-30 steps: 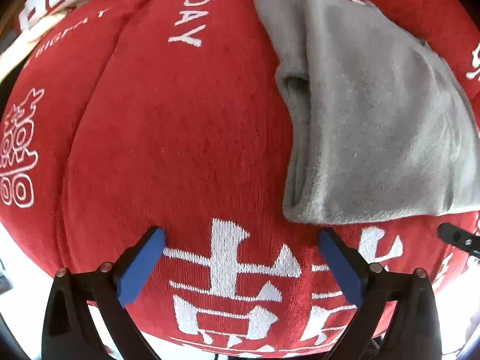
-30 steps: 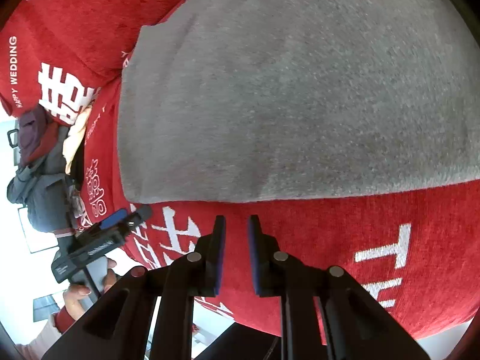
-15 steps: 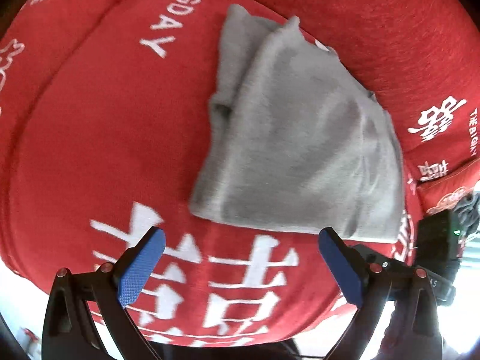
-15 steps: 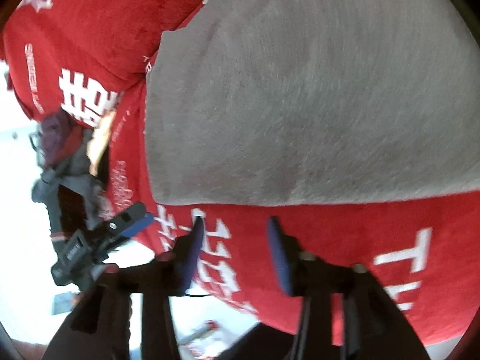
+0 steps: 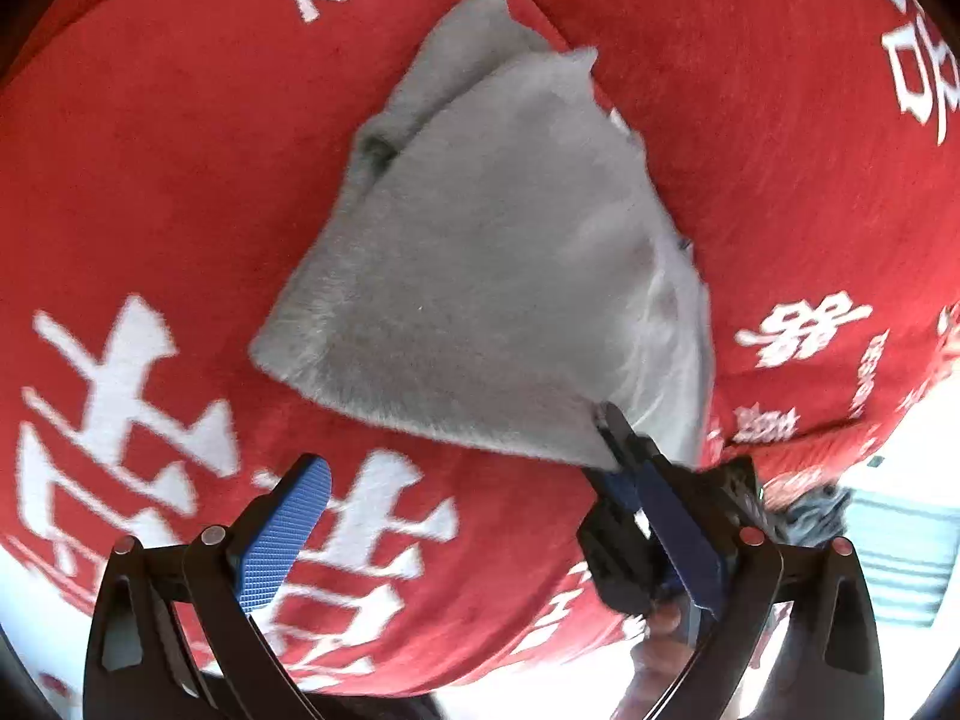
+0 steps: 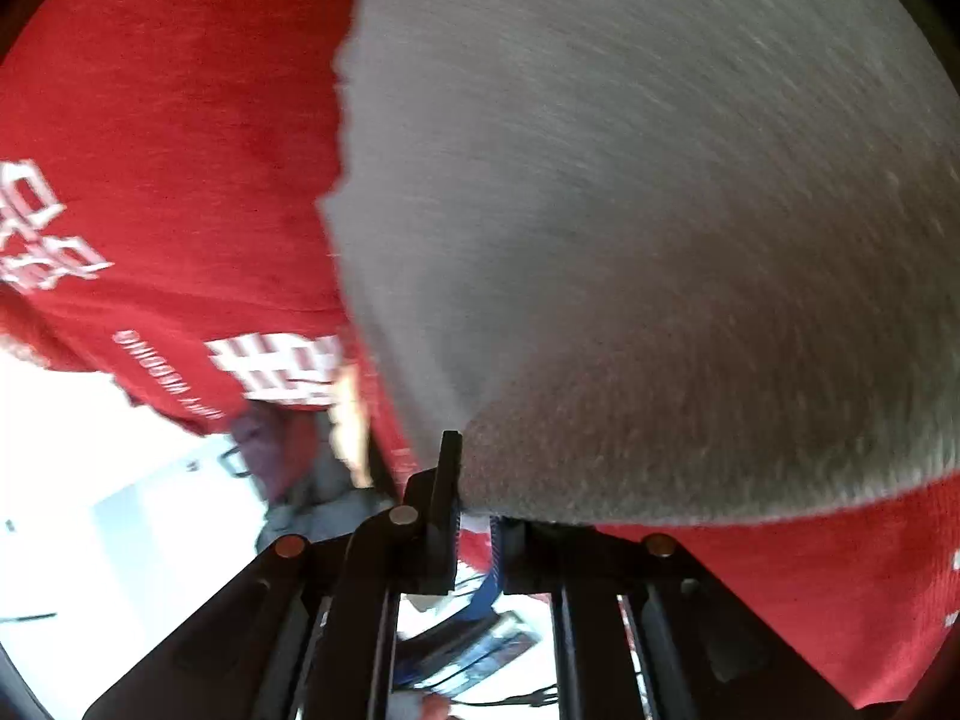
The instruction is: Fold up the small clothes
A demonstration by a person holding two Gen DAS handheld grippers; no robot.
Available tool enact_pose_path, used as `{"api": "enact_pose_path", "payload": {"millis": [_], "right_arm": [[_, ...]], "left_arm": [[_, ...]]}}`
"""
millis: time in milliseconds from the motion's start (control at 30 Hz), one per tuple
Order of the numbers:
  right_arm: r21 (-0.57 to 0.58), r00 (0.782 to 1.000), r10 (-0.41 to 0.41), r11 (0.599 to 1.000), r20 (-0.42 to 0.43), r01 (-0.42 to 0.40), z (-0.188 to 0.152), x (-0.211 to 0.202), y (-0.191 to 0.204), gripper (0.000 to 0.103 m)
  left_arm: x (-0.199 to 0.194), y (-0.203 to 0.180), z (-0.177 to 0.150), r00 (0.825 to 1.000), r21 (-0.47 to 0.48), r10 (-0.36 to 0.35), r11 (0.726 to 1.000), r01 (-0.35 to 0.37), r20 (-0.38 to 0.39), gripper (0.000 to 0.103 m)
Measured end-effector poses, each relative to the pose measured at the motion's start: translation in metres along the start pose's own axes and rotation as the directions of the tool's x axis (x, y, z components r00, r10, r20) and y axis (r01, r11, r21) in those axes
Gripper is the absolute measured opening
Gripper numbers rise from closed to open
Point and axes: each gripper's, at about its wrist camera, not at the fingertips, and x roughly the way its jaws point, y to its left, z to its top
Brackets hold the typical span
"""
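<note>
The folded grey fleece garment (image 5: 498, 264) lies on a red cover (image 5: 156, 192) printed with white characters and the letters "BIGDAY", a little right of centre in the left wrist view and filling the upper right of the right wrist view (image 6: 660, 210). Its corner at 5 o'clock is pinched by the right gripper (image 5: 606, 426), whose jaws are together on the cloth; in its own camera the right gripper (image 6: 474, 510) has the grey hem tucked between its dark fingers, with the cloth bulging up over them. The left gripper (image 5: 480, 516) stands wide apart with nothing between its blue pads (image 5: 282, 534), the red cover beneath them. No container shows in either view. Half a second ago the right gripper's jaws stood apart below the hem with only red cover between them; now they have shut on the corner, and the garment sits more diagonally in the left wrist view, its near edge running from 9 o'clock down to 5 o'clock. Around it, a second red cushion (image 5: 798, 138) rises at 2 o'clock, touching the garment's far edge. At 7 o'clock in the right wrist view a blurred heap of dark and purple cloth (image 6: 270, 450) lies beyond the cover's edge, over a bright floor.
</note>
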Motion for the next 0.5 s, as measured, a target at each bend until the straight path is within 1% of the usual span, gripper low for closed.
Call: {"api": "enact_pose_path", "payload": {"millis": [67,133,200,233,267,300,333,367,400,433,467,500], "right_arm": [[-0.037,1.0,0.005,0.999,-0.015,-0.005,0.001,-0.005,0.011,0.009],[-0.065,0.999,-0.004,0.998,-0.032,0.002,0.0,-0.007,0.019,0.009],[-0.086,0.999,-0.024,0.996,-0.048,0.02,0.0,-0.009,0.024,0.009],[-0.092,0.998,-0.033,0.995,-0.056,0.028,0.0,-0.007,0.024,0.009],[-0.1,0.996,-0.052,0.994,-0.069,0.045,0.0,-0.006,0.024,0.009],[-0.106,0.995,-0.064,0.993,-0.075,0.056,-0.002,-0.005,0.023,0.009],[-0.117,0.992,-0.087,0.99,-0.087,0.076,-0.002,-0.003,0.023,0.009],[-0.128,0.989,-0.106,0.987,-0.098,0.093,-0.003,-0.002,0.023,0.009],[-0.139,0.987,-0.121,0.985,-0.109,0.105,-0.003,-0.002,0.024,0.008],[-0.152,0.983,-0.138,0.981,-0.124,0.119,-0.003,-0.003,0.025,0.009],[-0.171,0.975,-0.168,0.975,-0.143,0.143,-0.004,-0.004,0.027,0.009],[-0.191,0.969,-0.193,0.968,-0.157,0.162,-0.004,-0.005,0.03,0.012]], "left_arm": [[0.006,-0.004,0.006,0.998,-0.027,-0.049,0.998,0.05,0.029,0.102],[0.011,-0.006,0.013,0.996,-0.046,-0.064,0.997,0.067,0.058,0.102],[0.015,-0.008,0.023,0.994,-0.062,-0.05,0.997,0.056,0.102,0.102],[0.014,-0.009,0.026,0.992,-0.063,-0.034,0.997,0.042,0.124,0.102],[0.012,-0.011,0.03,0.988,-0.06,-0.001,0.998,0.01,0.154,0.101],[0.008,-0.013,0.034,0.981,-0.055,0.046,0.998,-0.036,0.189,0.09],[0.007,-0.016,0.038,0.976,-0.05,0.073,0.997,-0.064,0.203,0.073],[0.007,-0.018,0.042,0.971,-0.045,0.115,0.993,-0.108,0.208,0.064],[0.005,-0.017,0.045,0.968,-0.039,0.138,0.99,-0.133,0.21,0.047],[0.005,-0.018,0.048,0.962,-0.029,0.164,0.986,-0.162,0.216,0.027],[0.004,-0.02,0.049,0.955,-0.013,0.197,0.98,-0.199,0.222,0.019],[0.004,-0.024,0.05,0.944,0.018,0.232,0.97,-0.243,0.232,0.013]]}}
